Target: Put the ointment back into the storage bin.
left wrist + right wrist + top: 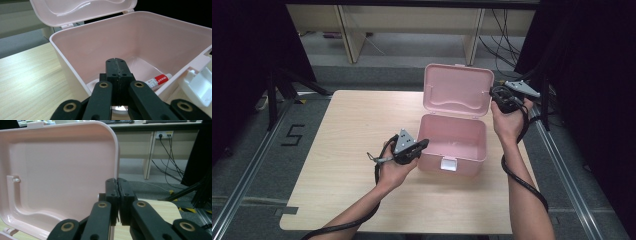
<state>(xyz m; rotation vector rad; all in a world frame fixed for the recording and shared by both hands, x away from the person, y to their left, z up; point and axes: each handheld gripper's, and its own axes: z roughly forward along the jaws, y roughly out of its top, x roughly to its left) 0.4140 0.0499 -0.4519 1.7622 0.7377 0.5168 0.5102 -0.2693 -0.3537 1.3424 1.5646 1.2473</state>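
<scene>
Right hand-held gripper (117,182), jaws clenched on the right edge of the lid (457,90): guide it down slowly, keeping the hinge square. Left hand-held gripper (117,63), clenched on nothing, hovers at the front-left rim of the pink box (452,142) (glossy plastic, mid-tabletop (352,130)); a tube (157,81) lies inside it.

table (352,120) – light wood | floor mark "5" (293,135) | cables (170,157) – dangling

A pale wooden table (352,130) stands on grey floor (160,173). Beyond the jaws, light wood furniture legs (149,155) rise, a wall socket (163,134) feeds black cables (172,157), and dark curtains (242,60) hang alongside.
</scene>
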